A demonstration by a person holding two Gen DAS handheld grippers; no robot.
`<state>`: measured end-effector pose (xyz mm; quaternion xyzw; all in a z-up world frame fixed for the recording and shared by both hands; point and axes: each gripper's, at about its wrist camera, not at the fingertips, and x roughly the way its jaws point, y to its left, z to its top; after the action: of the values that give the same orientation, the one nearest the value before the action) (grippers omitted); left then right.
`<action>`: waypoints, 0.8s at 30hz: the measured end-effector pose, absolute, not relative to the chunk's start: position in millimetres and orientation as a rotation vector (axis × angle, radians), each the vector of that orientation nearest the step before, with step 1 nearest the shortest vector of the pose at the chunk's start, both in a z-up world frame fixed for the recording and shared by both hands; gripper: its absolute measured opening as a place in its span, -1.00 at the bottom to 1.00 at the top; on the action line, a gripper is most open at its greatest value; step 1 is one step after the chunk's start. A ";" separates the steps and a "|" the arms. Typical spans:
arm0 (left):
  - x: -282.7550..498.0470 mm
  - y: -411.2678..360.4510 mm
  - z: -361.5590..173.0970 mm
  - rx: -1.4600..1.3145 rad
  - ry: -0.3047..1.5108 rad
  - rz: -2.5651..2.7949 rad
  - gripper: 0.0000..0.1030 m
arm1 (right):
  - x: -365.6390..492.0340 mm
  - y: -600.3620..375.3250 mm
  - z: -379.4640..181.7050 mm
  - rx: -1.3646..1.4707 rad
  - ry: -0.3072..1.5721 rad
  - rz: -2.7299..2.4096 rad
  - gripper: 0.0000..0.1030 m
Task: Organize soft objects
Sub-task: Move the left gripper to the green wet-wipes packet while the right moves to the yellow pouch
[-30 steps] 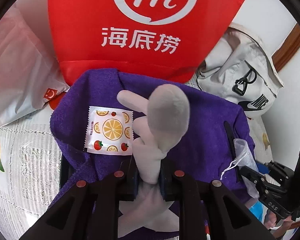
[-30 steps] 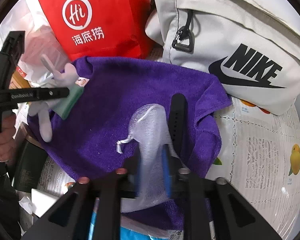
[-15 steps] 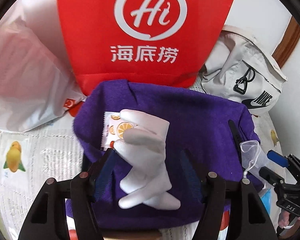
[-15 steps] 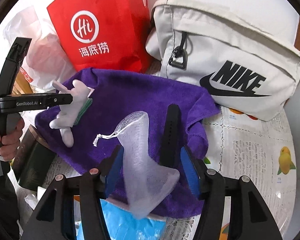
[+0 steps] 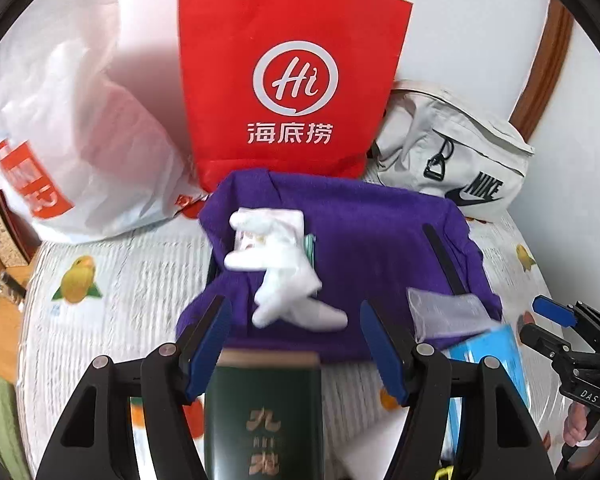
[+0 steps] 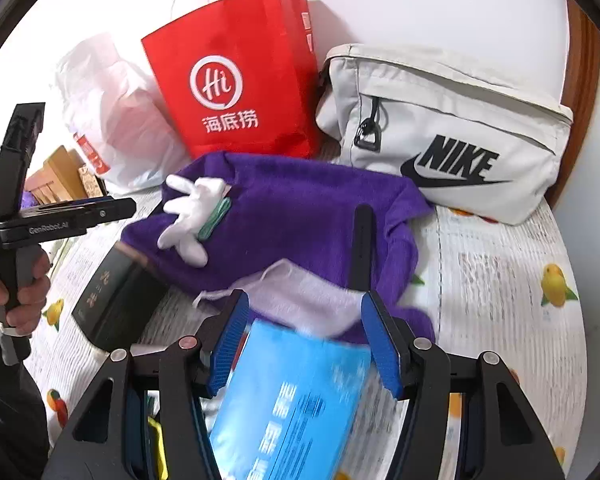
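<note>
A purple towel (image 5: 364, 240) lies spread on the table; it also shows in the right wrist view (image 6: 300, 208). A white glove (image 5: 284, 276) lies on its left part, over a fruit-print packet (image 5: 248, 238); the glove shows too in the right wrist view (image 6: 192, 212). A white mesh pouch (image 6: 304, 300) lies on the towel's near edge, also in the left wrist view (image 5: 444, 312). A black strap (image 6: 362, 244) lies on the towel. My left gripper (image 5: 296, 344) is open and empty, pulled back from the glove. My right gripper (image 6: 304, 344) is open and empty above a blue packet (image 6: 292, 400).
A red paper bag (image 5: 288, 92), a white plastic bag (image 5: 68, 152) and a grey Nike pouch (image 6: 452, 140) stand behind the towel. A dark green box (image 5: 260, 416) lies at the towel's near left edge. The tablecloth (image 6: 500, 300) has a fruit print.
Both grippers opened and pulled back. The left let go of the white glove, which now lies on the towel. The right let go of the mesh pouch, which dropped onto the towel's near edge.
</note>
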<state>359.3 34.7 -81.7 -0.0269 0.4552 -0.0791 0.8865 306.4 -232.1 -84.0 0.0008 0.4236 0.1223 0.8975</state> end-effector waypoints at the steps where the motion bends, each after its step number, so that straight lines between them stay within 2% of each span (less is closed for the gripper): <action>1: 350.7 36.7 -79.4 -0.056 0.947 -0.159 0.26 | 300.7 -232.1 -83.0 0.002 0.876 0.253 0.13; 9: 298.4 39.8 -74.7 -0.069 0.944 -0.178 0.26 | 250.3 -231.2 -83.5 0.019 0.880 0.266 0.13; 24: 221.6 36.5 -106.0 -0.101 1.007 -0.196 0.26 | 164.8 -215.8 -109.8 0.057 0.919 0.336 0.13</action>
<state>221.6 36.5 -106.0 -0.0484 0.4814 -0.0937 0.8702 164.8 -215.8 -109.8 0.0274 0.4413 0.1612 0.8824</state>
